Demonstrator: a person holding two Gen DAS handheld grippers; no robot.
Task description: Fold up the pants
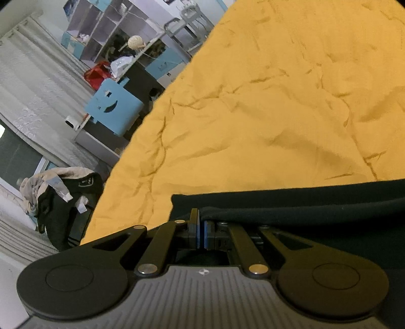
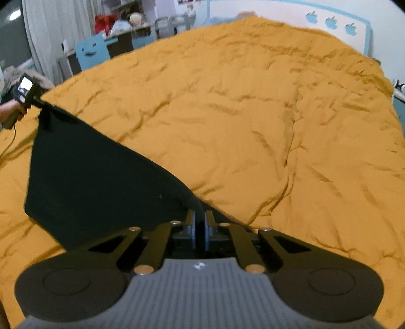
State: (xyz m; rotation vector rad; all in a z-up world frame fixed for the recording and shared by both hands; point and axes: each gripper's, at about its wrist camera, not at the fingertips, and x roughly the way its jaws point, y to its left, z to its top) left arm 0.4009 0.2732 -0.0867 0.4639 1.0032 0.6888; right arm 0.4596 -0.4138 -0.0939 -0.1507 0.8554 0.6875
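Note:
Black pants [image 2: 88, 177] hang stretched between my two grippers over a yellow bedspread [image 2: 253, 114]. In the right wrist view my right gripper [image 2: 201, 220] is shut on a corner of the pants, a fold of black cloth pinched between its blue pads. At the far left of that view the left gripper [image 2: 41, 103], held by a hand [image 2: 10, 110], grips the opposite corner. In the left wrist view my left gripper [image 1: 201, 222] is shut on the pants [image 1: 303, 205], whose edge runs off to the right.
The yellow bedspread [image 1: 265, 101] covers a large bed. Beyond its left edge stand a blue chair with a smiling face [image 1: 114, 107], a cluttered desk and shelves [image 1: 106, 30], white curtains [image 1: 33, 76] and a pile of clothes [image 1: 58, 192]. A wall with blue apple shapes [image 2: 331, 21] lies behind the bed.

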